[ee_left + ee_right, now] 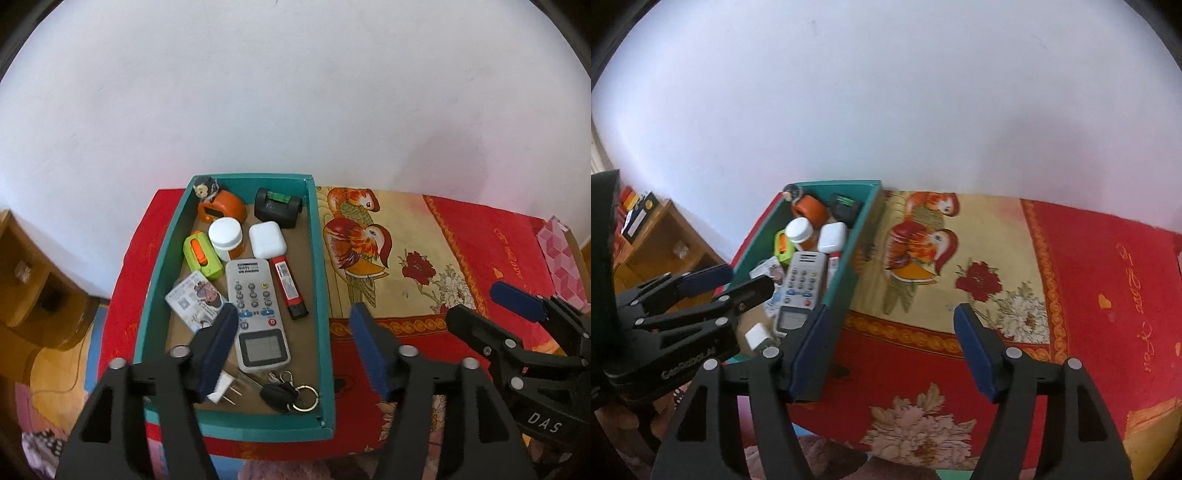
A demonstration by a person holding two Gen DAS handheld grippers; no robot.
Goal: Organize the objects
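Note:
A teal box [320, 280] sits on the red patterned cloth [461, 236] and holds several items: a grey remote [256, 310], a red-black stick [290, 286], a white earbud case [266, 239], a white-capped jar [225, 236], a green-orange tool [202, 254], an orange toy clock [221, 210], a black level [277, 207], a card [195, 299], a white plug [223, 389] and keys [288, 393]. My left gripper [295, 350] is open above the box's near end. My right gripper [892, 350] is open over the cloth, right of the box [849, 266].
A white wall rises behind the table. A wooden shelf [661, 240] stands at the left. A pink patterned box [561, 258] sits at the cloth's right end. The left gripper [713, 284] also shows in the right wrist view.

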